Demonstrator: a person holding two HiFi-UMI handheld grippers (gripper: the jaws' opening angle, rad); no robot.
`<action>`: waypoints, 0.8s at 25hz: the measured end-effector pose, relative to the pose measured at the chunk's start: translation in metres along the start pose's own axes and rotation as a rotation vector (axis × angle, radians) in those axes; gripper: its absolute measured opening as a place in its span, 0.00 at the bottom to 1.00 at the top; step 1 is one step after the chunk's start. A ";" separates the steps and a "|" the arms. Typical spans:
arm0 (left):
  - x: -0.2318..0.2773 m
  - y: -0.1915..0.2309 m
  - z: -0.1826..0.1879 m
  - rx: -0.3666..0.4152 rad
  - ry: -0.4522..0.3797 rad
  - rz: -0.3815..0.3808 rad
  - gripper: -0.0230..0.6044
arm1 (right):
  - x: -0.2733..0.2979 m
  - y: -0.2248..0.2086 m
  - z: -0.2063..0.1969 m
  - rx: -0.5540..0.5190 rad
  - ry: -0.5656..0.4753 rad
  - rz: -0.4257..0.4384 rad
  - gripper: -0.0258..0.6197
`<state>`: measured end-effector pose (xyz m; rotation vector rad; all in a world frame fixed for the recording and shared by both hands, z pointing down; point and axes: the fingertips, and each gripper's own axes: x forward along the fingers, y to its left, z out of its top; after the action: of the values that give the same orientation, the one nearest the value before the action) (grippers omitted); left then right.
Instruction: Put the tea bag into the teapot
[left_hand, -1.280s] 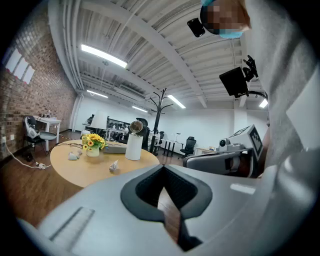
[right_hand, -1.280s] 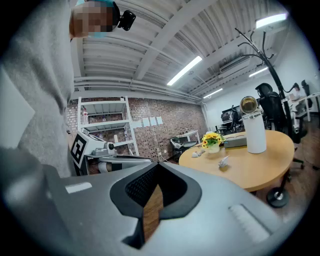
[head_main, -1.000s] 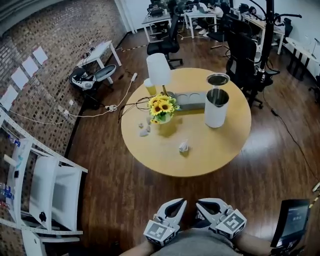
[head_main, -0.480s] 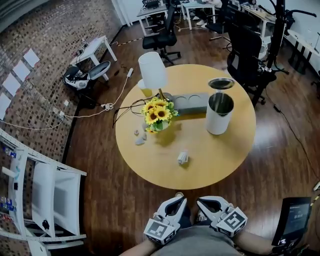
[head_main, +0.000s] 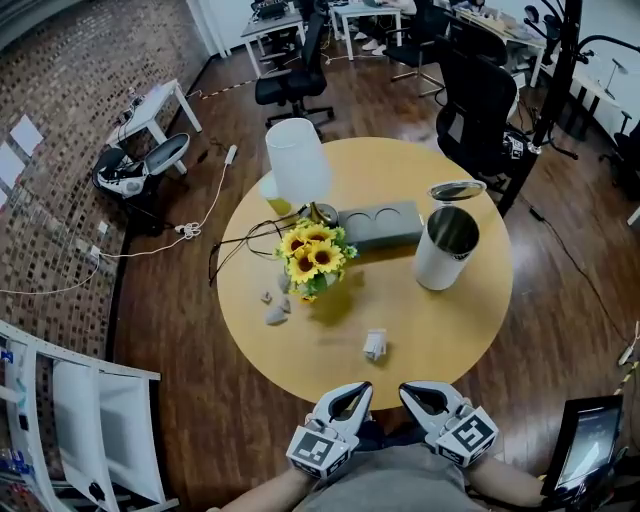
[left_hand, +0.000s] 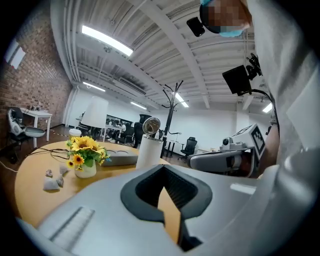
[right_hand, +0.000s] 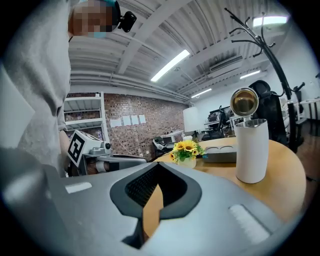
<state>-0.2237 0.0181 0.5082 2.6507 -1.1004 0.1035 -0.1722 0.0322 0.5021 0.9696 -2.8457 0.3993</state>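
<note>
A small white tea bag (head_main: 375, 344) lies on the round wooden table (head_main: 450, 330), near its front edge. The white cylindrical teapot (head_main: 446, 247) stands upright at the table's right, its hinged lid (head_main: 456, 190) flipped open; it also shows in the left gripper view as the teapot (left_hand: 149, 152) and in the right gripper view as the teapot (right_hand: 251, 150). My left gripper (head_main: 350, 393) and right gripper (head_main: 418, 392) are side by side, close to my body, just short of the table's front edge. Both are shut and hold nothing. The tea bag is hidden in both gripper views.
A vase of sunflowers (head_main: 312, 255), a white lamp (head_main: 297, 165), a grey tray (head_main: 380, 223), a yellow cup (head_main: 270, 195) and small stones (head_main: 273, 310) share the table. Black office chairs (head_main: 478, 100) stand behind it, a white shelf (head_main: 70, 420) at left, a screen (head_main: 585, 440) at lower right.
The table has drawn nearer and lower in the head view; both grippers now sit just at its front edge. Their jaws stay shut. Nothing on the table has moved.
</note>
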 end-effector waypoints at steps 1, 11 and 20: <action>0.002 0.007 0.001 0.001 0.002 -0.005 0.04 | 0.005 -0.003 0.002 0.000 0.000 -0.010 0.04; 0.027 0.035 -0.010 -0.024 0.029 0.005 0.04 | 0.030 -0.030 -0.001 0.032 0.020 -0.012 0.04; 0.054 0.056 -0.054 -0.050 0.110 0.054 0.04 | 0.050 -0.055 -0.039 0.061 0.091 0.050 0.04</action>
<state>-0.2224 -0.0421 0.5817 2.5394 -1.1235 0.2268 -0.1777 -0.0282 0.5601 0.8685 -2.7950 0.5246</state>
